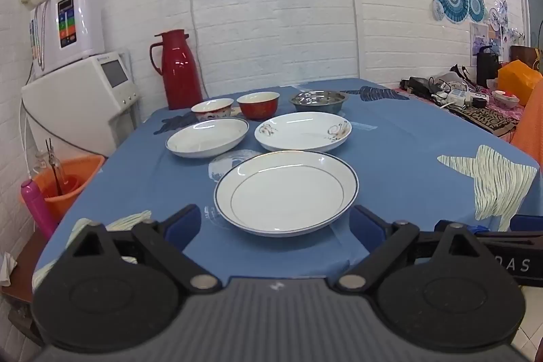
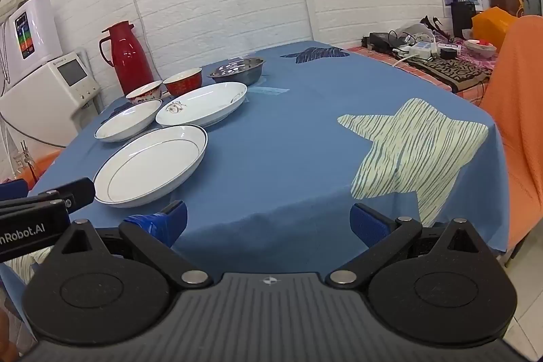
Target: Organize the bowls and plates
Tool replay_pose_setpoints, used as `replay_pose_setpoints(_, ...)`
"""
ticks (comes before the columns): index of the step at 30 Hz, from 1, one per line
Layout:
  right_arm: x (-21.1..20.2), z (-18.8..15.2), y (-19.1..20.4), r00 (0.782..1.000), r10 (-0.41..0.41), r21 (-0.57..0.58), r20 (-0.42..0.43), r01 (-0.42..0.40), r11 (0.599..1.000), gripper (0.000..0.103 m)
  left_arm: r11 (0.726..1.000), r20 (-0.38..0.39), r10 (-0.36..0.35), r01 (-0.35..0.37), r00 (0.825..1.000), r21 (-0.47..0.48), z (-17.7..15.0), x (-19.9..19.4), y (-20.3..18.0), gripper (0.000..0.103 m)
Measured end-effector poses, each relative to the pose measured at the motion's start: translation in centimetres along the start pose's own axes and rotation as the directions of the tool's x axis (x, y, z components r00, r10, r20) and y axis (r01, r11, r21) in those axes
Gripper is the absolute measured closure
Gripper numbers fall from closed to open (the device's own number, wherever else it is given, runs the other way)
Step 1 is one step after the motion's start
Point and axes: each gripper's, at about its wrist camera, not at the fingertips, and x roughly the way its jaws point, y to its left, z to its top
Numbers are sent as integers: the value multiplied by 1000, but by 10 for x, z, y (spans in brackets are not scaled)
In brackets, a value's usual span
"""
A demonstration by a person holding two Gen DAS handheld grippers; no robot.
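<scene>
- My L claw (image 1: 275, 226) is spread wide, nothing in it. It hangs low at the near edge of the table (image 1: 407, 165), just in front of the big plate (image 1: 286, 192).
- My R claw (image 2: 268, 223) is spread wide too, nothing in it. It sits over bare blue cloth, w/ the big plate off to its left side.
- Where the stuff is: big plate w/ the dark rim is nearest me. Behind it sit 2 more plates side by side: the plain plate (image 1: 207, 137) on the left, the flower plate (image 1: 303, 132) on the right.
- At the back, in a row: the white bowl (image 1: 212, 109), the red bowl (image 1: 258, 104), the metal bowl (image 1: 319, 100). All apart, none stacked yet.
- So I think the job is at the very start. Prob first step = grab the big plate w/ the L claw.
- How to do it well: go in low and flat, so 1 finger slips under the near rim and the other goes on top.
- Pinch the rim only, not the middle. Plates are slick, so squeeze slow and firm.
- Lift a bit first & check it doesn't tip or slide.
- Watch the cloth: don't catch it w/ the low finger, or all the dishes could get tugged.
- Keep the R claw out of the way, or ready to hold the other side.
</scene>
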Motion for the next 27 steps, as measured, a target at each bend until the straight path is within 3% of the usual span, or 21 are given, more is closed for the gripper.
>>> replay_pose_setpoints(8,1,0,-4,1000,8,19,-9,-8,1000,13,1000,4,4,-5,1000,12,2,-2,-11,10)
replay_pose_setpoints(27,1,-1,-3,1000,18,17,-15,-18,1000,13,1000,-2,-13,13,1000,-1,-3,1,1,10)
